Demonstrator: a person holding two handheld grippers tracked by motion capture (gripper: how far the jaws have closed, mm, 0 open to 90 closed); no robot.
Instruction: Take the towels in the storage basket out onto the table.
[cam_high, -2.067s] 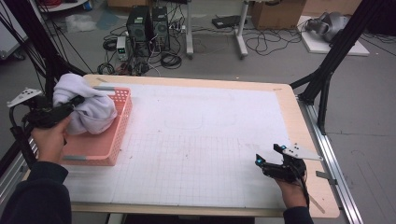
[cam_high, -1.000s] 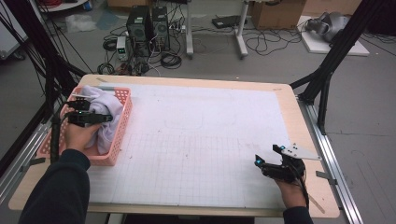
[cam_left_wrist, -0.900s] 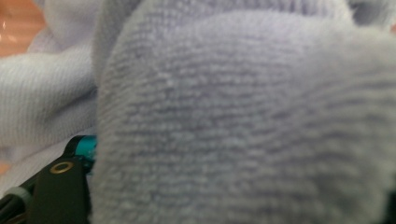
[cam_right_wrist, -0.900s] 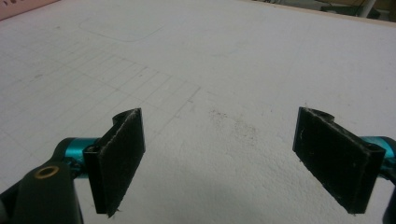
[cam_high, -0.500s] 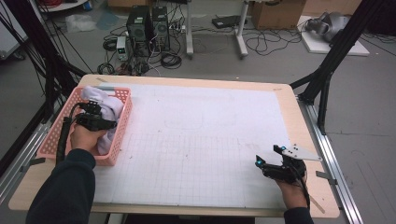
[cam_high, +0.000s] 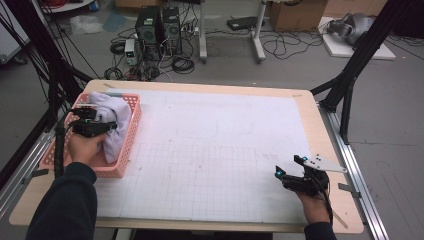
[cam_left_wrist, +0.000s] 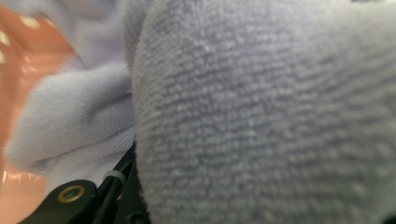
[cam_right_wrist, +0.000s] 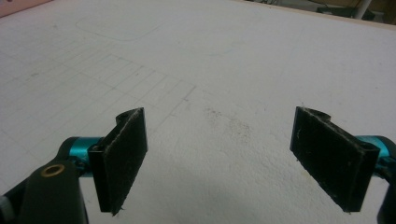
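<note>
The wide white gridded bench (cam_high: 210, 150) carries a pink plastic lattice basket (cam_high: 131, 125) at its nine o'clock edge. A crumpled pale lilac terry towel (cam_high: 116, 122) lies inside it. The left tongs (cam_high: 97, 122) have just been closing and pinch the towel. The right tongs (cam_high: 286, 167), at four o'clock, stand spread and empty.

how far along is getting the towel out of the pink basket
Early. Done: the left tongs have reached into the pink basket, and their jaws have just been closing with the lavender towel bunched between them. In hand: securing that grip. Left: lifting the towel out onto the white mat, where the right tongs wait open.
</note>
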